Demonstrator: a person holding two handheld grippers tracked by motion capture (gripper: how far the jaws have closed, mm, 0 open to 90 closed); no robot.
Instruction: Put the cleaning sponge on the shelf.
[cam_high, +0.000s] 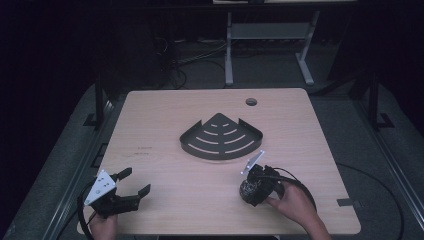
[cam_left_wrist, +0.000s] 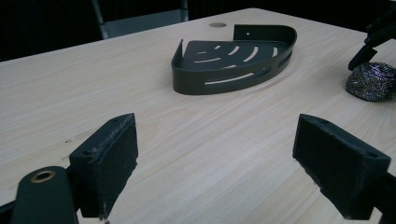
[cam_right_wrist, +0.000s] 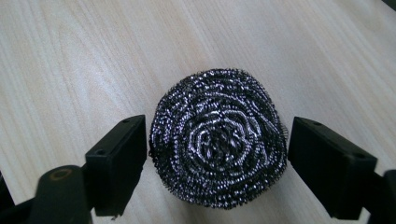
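- Steel scourer (cam_right_wrist: 218, 138) sat on the counter (cam_high: 165, 165), between your right claw's (cam_right_wrist: 217, 163) open jaws, ungripped.
- Black corner caddy (cam_high: 221, 136) waited beyond, unfilled.
- Your left claw (cam_left_wrist: 215, 158) gaped, holding nothing.

I am working in a dark lab room: my wooden table (cam_high: 165, 115) is standing on grey carpet, with cables (cam_high: 200, 57) and desk legs (cam_high: 229, 50) behind.
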